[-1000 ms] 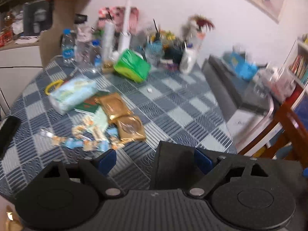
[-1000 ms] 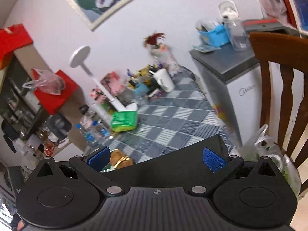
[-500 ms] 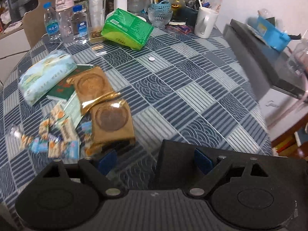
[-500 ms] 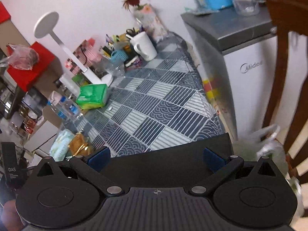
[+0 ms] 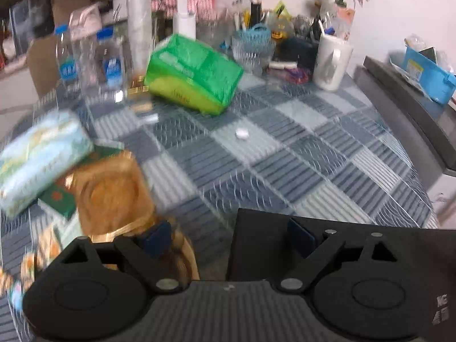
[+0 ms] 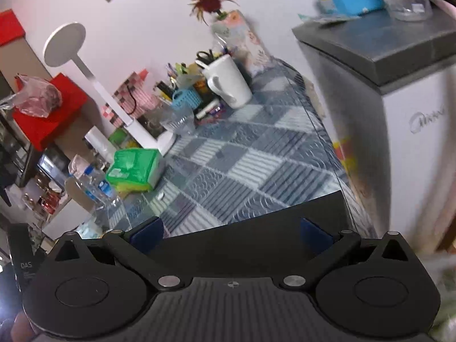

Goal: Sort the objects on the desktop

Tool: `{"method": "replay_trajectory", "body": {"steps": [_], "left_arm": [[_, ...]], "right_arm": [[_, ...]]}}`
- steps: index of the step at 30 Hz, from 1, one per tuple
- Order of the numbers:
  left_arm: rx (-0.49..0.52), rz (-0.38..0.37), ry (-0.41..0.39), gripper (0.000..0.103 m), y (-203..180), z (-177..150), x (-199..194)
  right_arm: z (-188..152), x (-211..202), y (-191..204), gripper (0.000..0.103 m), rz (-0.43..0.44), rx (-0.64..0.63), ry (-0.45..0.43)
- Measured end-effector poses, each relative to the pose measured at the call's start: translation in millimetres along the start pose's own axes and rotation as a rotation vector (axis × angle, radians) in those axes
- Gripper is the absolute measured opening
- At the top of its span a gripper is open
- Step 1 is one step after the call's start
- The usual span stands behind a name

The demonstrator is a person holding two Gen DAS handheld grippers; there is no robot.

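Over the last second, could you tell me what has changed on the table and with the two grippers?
The left gripper has come down and forward toward the gold packets, its left finger now right at them; nothing is gripped. The right gripper has tilted down toward the table, open and empty. The green pack, white mug and bottles stayed put.

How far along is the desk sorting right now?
Nothing looks sorted yet. The left claw and right claw are both open and empty. The gold packets, tissue pack and green pack lie loose on the table.
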State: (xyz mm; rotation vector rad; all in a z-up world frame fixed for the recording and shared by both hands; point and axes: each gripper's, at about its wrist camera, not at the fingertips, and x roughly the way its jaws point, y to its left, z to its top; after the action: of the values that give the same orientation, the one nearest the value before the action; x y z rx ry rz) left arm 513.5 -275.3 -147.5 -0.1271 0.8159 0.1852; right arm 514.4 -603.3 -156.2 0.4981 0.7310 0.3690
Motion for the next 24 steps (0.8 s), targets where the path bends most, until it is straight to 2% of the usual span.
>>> {"method": "replay_trajectory", "body": {"steps": [7, 10, 12, 16, 18, 20, 24], "left_arm": [[-0.01, -0.002, -0.061, 0.103, -1.8, 1.1, 11.1], [0.029, 0.025, -0.049, 0.103, -5.2, 0.8, 5.5], [0.05, 0.043, -0.027, 0.103, -6.8, -0.3, -4.6], [0.043, 0.024, -0.018, 0.103, 2.4, -3.3, -46.4], [0.044, 0.028, -0.011, 0.103, 9.0, -6.1, -72.8], [0.052, 0.033, -0.012, 0.103, 18.1, -10.9, -101.4], [0.061, 0.037, -0.03, 0.103, 42.0, -22.5, -161.3]], "right_arm": [[-1.5, 13.8, -0.1, 0.103, -0.011, -0.055, -0.062], [-1.1, 7.8, 6.7, 0.103, -0.069, -0.045, -0.053], [-3.4, -7.7, 16.8, 0.103, -0.078, -0.05, -0.076], [-12.2, -45.2, 49.4, 0.103, -0.051, -0.099, -0.117], [-19.0, -63.5, 67.9, 0.103, 0.0, -0.094, -0.125], [-26.9, -80.3, 87.5, 0.103, 0.057, -0.06, -0.091], [-42.7, -108.8, 129.1, 0.103, 0.083, -0.059, -0.02]]}}
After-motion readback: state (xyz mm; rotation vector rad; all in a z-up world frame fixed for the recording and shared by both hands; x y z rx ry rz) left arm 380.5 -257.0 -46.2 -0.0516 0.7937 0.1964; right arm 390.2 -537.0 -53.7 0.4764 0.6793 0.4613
